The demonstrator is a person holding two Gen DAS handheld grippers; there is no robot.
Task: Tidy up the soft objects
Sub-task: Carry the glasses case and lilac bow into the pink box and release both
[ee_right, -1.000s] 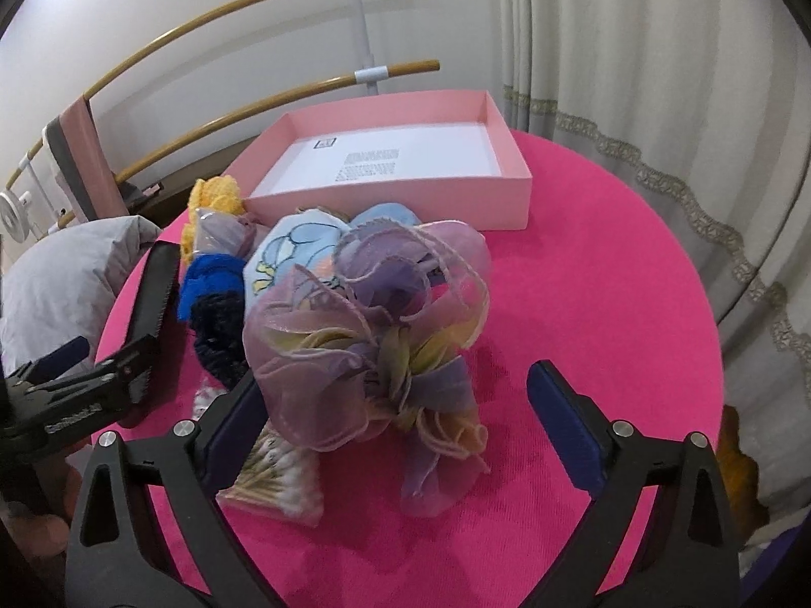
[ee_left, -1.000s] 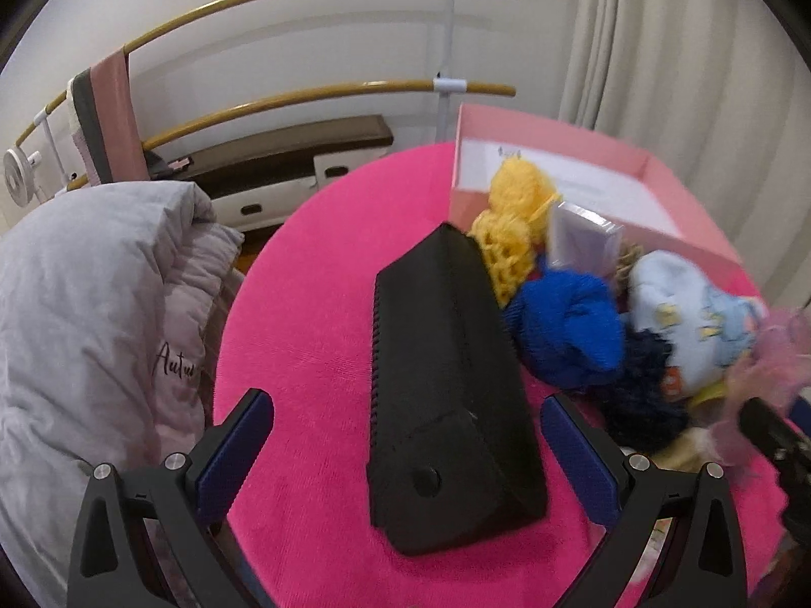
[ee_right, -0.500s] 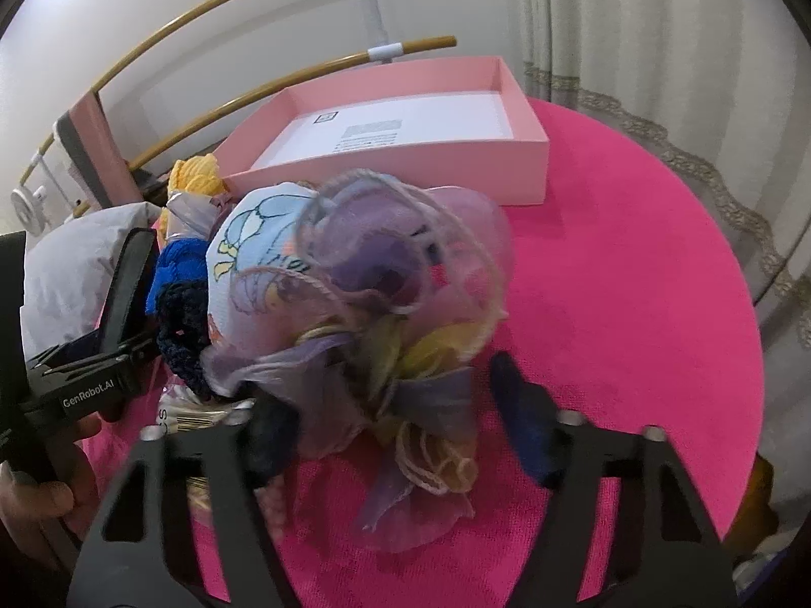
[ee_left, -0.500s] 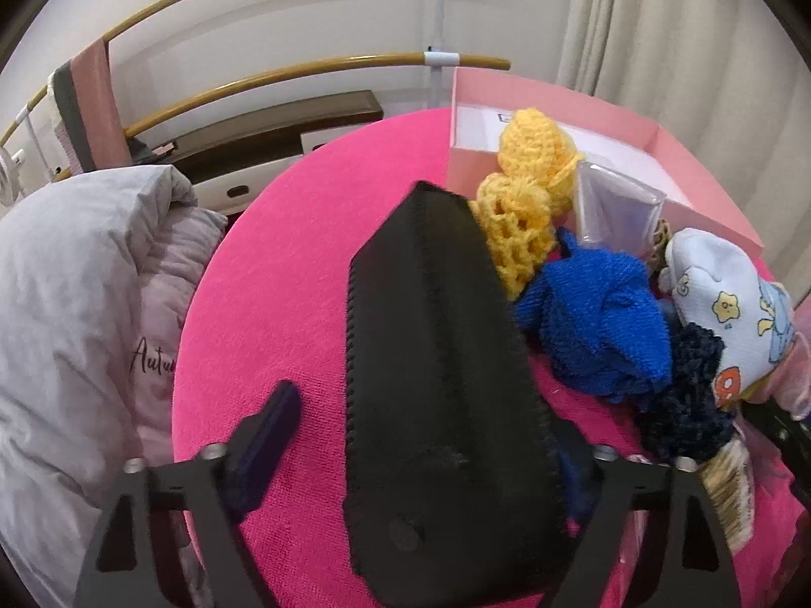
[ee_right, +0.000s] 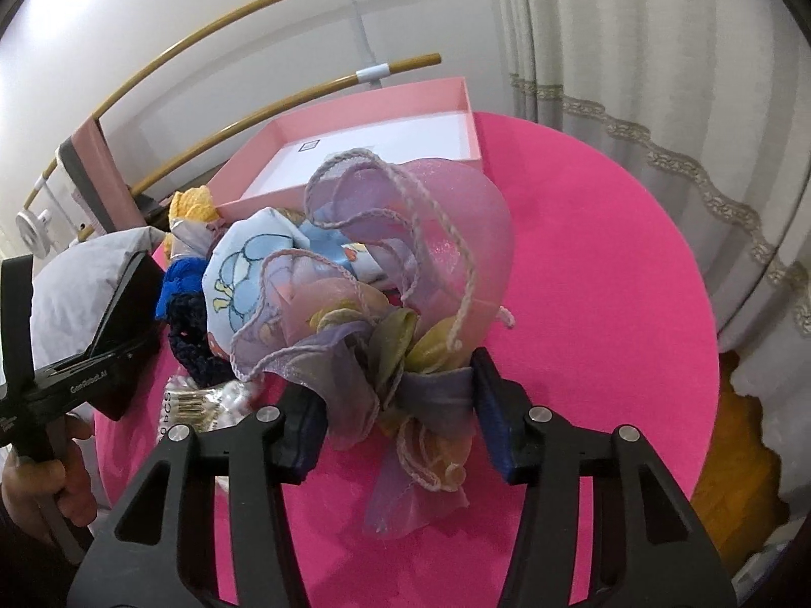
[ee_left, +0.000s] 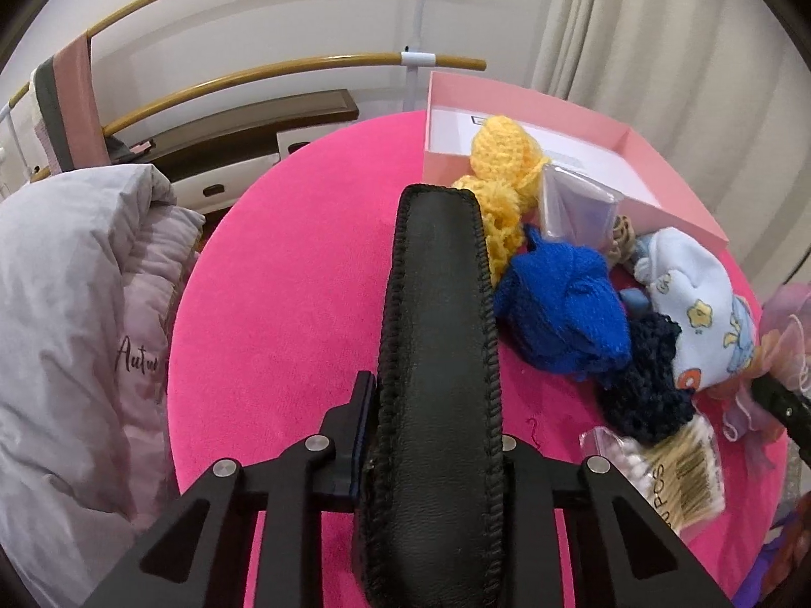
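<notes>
**Ana:** Left wrist view first: what has the left gripper (ee_left: 431,435) got?

**Ben:** Its jaws are clamped on the near end of the black leather case (ee_left: 436,334), which runs from 6 o'clock up toward 12. In the right wrist view the case (ee_right: 124,314) sits at 9 o'clock, tilted, its far end higher than the gripped end.

**Ana:** And the right gripper (ee_right: 398,415)?

**Ben:** Closed around the gathered middle of the sheer purple organza bow (ee_right: 400,273), both blue pads pressing into the fabric. The bow's loops fan toward 12 o'clock and its tails hang toward 6 over the pink tablecloth (ee_right: 608,263).

**Ana:** The rest of the soft things?

**Ben:** Piled at 3 o'clock of the case in the left view: yellow crochet piece (ee_left: 499,162), blue knit piece (ee_left: 562,314), dark navy knit piece (ee_left: 646,380), and a light-blue printed cloth (ee_left: 694,319). A bag of cotton swabs (ee_left: 674,471) lies at 4 o'clock.

**Ana:** The box?

**Ben:** The pink box (ee_right: 365,121) stands at 12 o'clock behind the pile, holding only a white sheet.
</notes>
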